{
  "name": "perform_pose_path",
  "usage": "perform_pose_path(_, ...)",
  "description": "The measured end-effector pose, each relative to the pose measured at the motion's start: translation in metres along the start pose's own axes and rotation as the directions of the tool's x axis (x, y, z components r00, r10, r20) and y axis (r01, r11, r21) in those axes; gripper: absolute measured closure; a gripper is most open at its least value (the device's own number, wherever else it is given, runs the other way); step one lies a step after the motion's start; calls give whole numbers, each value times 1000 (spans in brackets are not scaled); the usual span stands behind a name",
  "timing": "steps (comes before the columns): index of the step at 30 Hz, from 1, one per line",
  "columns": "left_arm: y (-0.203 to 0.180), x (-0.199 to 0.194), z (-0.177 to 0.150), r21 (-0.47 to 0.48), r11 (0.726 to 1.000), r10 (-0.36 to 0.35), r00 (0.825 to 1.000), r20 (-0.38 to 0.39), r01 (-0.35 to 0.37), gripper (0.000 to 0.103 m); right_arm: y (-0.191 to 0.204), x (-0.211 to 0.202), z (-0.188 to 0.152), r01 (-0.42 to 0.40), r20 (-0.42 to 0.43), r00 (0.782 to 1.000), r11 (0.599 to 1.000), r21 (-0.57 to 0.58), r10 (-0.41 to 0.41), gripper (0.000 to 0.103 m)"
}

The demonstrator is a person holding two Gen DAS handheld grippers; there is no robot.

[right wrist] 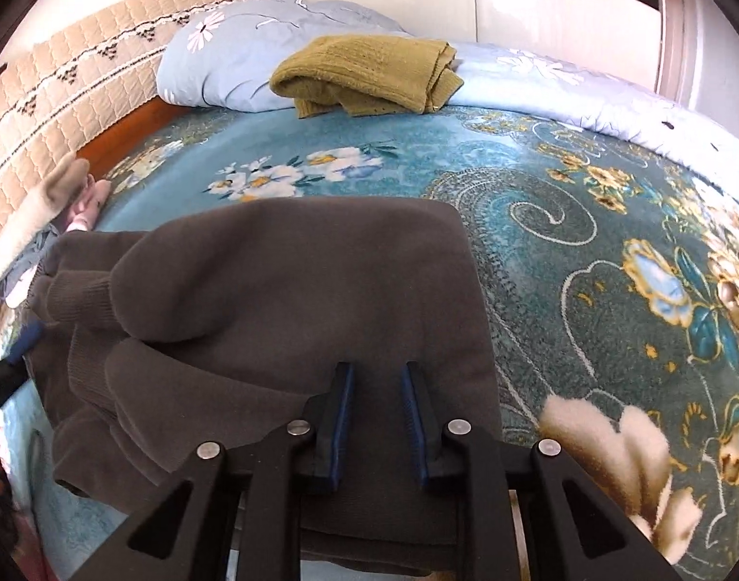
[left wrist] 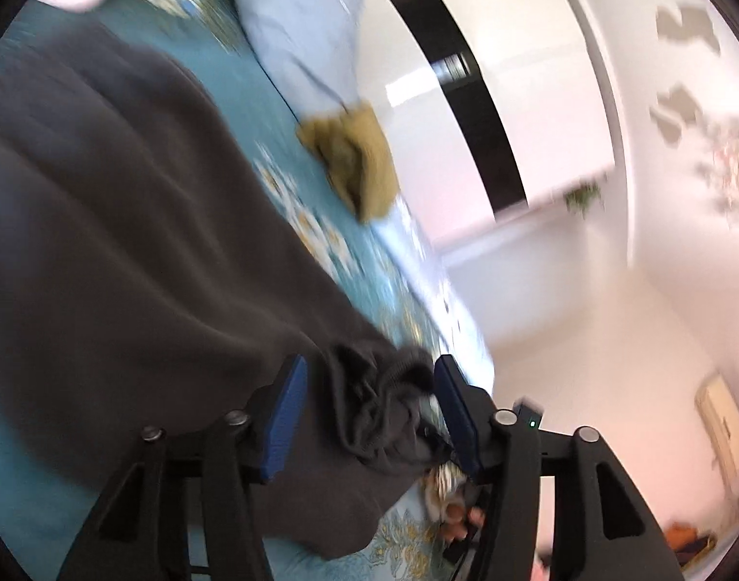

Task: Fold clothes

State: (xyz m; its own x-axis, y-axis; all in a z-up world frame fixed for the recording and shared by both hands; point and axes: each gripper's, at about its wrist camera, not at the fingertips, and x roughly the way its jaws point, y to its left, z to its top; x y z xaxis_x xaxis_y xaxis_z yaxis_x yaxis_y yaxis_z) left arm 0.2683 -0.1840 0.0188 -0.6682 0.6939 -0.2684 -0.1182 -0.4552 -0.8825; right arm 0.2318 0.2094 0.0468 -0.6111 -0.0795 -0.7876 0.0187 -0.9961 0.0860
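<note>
Teal floral bedding (right wrist: 587, 222) carries everything. Nearest my right gripper (right wrist: 379, 416) lies the grey sweatshirt (right wrist: 282, 290); its jaws stand narrowly apart over the near edge, pinching nothing I can see. My left gripper (left wrist: 364, 416), parted wide, has the bunched ribbed hem loose between its pads. The garment's length runs leftward from my right hand. Farther back sits an olive sweater (right wrist: 364, 72).

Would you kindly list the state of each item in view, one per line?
Grey sweatshirt: partly folded on the bed, sleeves laid across the body.
Olive garment: loosely folded, resting on the pale blue quilt.
Left tongs: open, bunched grey fabric between the fingers.
Right tongs: narrow gap, over the sweatshirt's near edge; grip unclear.
</note>
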Motion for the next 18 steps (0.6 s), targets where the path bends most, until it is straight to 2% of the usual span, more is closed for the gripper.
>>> perform_pose_path(2,7,-37,7,-19,999,38,992,117,-36,45,0,0,0,0,2,1000,1000,2,0,79)
perform_pose_path(3,11,-54,9,-32,998,61,983,171,-56,40,-1,0,0,-2,3,1000,1000,7,2,79)
perform_pose_path(6,30,-94,12,-128,983,164,946,280,-132,35,-1,0,0,-1,7,1000,1000,21,1,79)
perform_pose_path(10,66,-107,6,-287,936,275,932,237,-203,35,4,-6,3,35,21,999,999,32,-36,79)
perform_pose_path(13,81,-106,-9,-344,925,252,937,243,-160,35,8,-21,5,55,86,995,998,12,-56,76)
perform_pose_path(14,81,-107,-9,-339,928,249,936,251,-156,34,9,-25,5,59,108,992,998,8,-60,65)
perform_pose_path(15,79,-106,-9,-329,931,249,935,254,-159,31,8,-29,5,61,129,990,998,15,-62,49)
perform_pose_path(16,78,-105,-9,-318,934,251,934,255,-164,31,8,-32,5,62,146,987,998,23,-65,44)
perform_pose_path(18,75,-103,-11,-304,935,263,930,257,-180,30,3,-31,6,56,142,988,997,53,-63,42)
